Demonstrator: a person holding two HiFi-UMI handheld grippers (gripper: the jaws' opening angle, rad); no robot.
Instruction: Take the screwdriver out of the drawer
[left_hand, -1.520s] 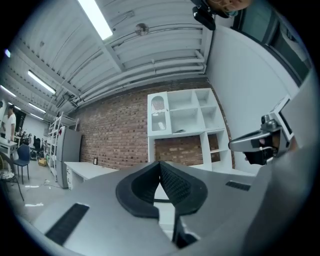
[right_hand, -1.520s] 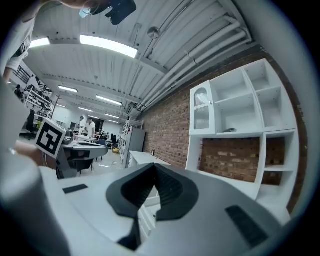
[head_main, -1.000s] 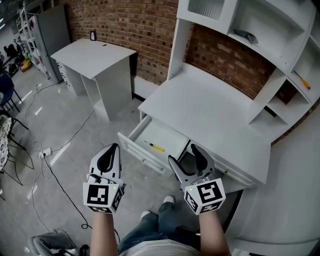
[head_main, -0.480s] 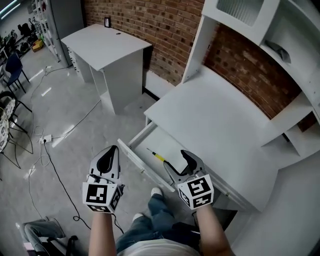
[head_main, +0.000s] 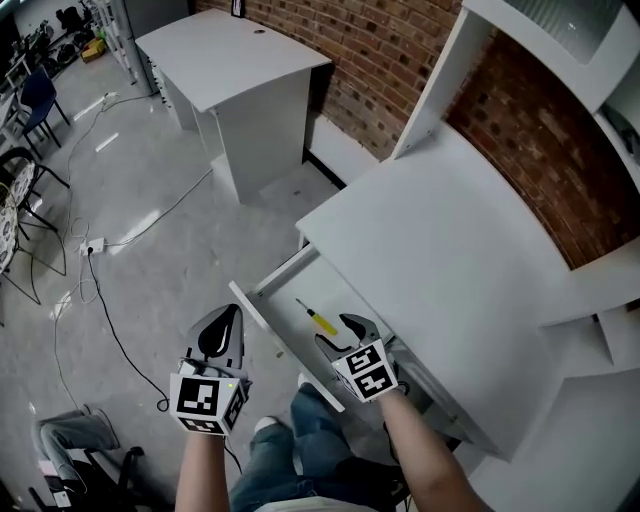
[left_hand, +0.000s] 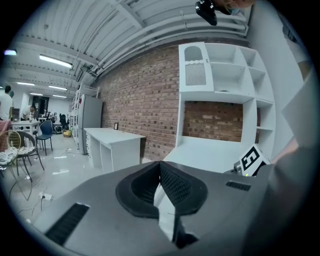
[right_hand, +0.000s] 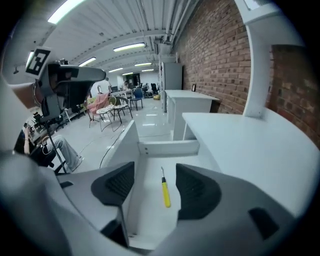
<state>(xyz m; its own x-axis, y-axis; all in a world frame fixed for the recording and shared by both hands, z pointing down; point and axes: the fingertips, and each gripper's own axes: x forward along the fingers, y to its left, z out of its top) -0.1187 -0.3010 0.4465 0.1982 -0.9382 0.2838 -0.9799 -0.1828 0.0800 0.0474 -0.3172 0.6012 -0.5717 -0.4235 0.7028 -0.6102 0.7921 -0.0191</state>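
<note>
A yellow-handled screwdriver (head_main: 318, 319) lies on the floor of the pulled-out white drawer (head_main: 262, 296), its metal tip towards the far end. In the right gripper view the screwdriver (right_hand: 164, 190) shows in the gap ahead of the jaws. My right gripper (head_main: 336, 335) hangs over the drawer's near end, just short of the handle; its jaws are closing, with nothing touching the pads. My left gripper (head_main: 221, 332) is left of the drawer front, over the floor, its pads (left_hand: 172, 185) pressed together and holding nothing.
The drawer belongs to a white desk (head_main: 440, 260) with a shelf unit against a brick wall. A second white desk (head_main: 235, 60) stands at the far left. Cables (head_main: 110, 320) and chairs lie on the grey floor. My legs show below the drawer.
Both grippers have dropped. The right one has gone forward and down over the drawer, close to the screwdriver, with its jaws a little narrower. The head view has tilted further down.
</note>
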